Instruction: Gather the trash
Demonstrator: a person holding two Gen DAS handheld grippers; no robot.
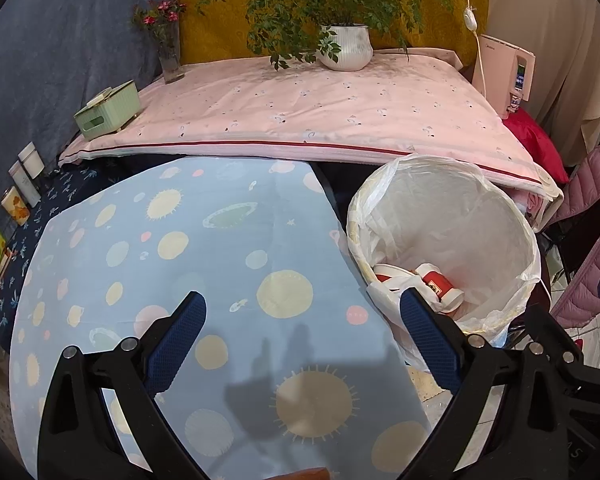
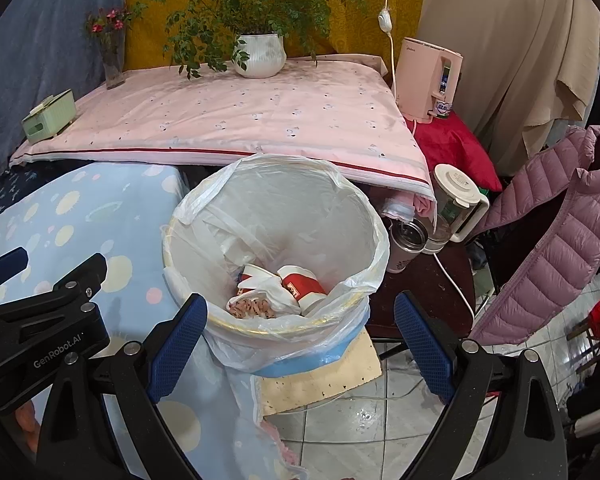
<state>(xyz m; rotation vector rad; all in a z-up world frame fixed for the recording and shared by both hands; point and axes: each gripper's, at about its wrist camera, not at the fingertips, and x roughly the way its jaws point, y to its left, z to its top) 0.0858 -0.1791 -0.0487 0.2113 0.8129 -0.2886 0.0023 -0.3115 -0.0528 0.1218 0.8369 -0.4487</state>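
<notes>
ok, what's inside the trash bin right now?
The lined trash bin holds red-and-white paper cups, a crumpled white plastic bag and a patterned pink wrapper. Anything beneath them at the bottom is covered.

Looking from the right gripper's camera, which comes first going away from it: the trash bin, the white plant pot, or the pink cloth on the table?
From the right gripper:
1. Trash bin, right ahead, between the open fingers.
2. Pink cloth, on the table behind the bin.
3. White plant pot, at the table's back edge.
</notes>
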